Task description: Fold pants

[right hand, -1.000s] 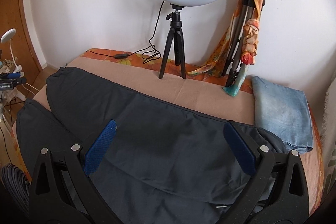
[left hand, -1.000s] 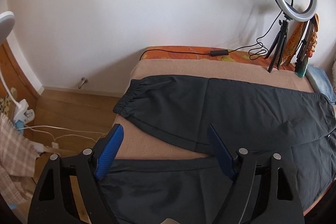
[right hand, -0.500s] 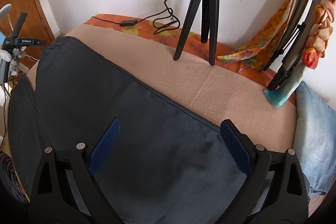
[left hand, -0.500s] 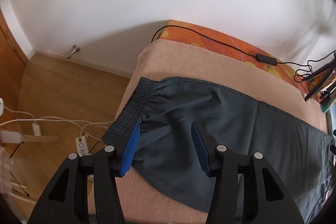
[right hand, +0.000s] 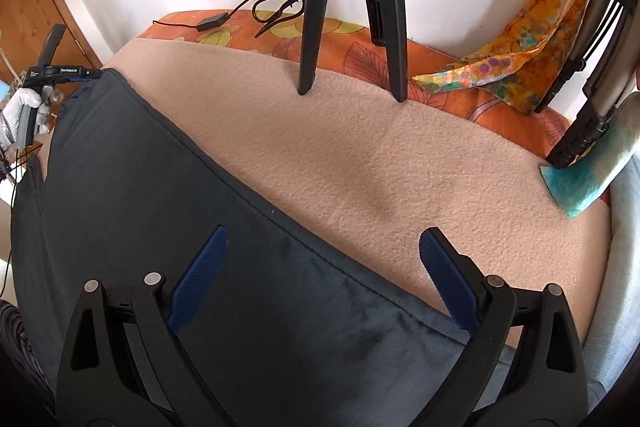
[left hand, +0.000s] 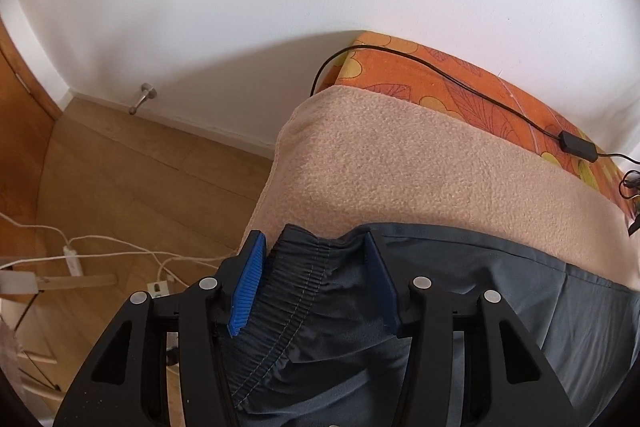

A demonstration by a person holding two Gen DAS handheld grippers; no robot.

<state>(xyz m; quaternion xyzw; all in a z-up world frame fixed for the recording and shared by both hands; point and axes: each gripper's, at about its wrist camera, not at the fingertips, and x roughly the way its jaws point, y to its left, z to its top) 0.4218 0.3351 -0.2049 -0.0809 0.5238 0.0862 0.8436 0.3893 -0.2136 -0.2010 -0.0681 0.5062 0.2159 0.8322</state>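
Bed surface: beige fleece blanket over an orange patterned sheet, wall at the far side.

Pants: dark grey, spread flat across the near half of the blanket, one long leg running from the far left toward the near right. Thin woven cloth, judged light, limp and somewhat slick; it will sag and slide on itself, so it needs a hold at two ends. The gathered elastic cuff is the thickest, firmest part and the better hold; the side seam is next best.

Left gripper: at the left edge of the bed, jaws partly closed around the cuff, cloth bunched between the blue pads; whether they are pressing it firmly I cannot tell.

Right gripper: jaws spread wide, over the far edge of the leg, holding nothing.

Tripod legs stand on the far blanket.
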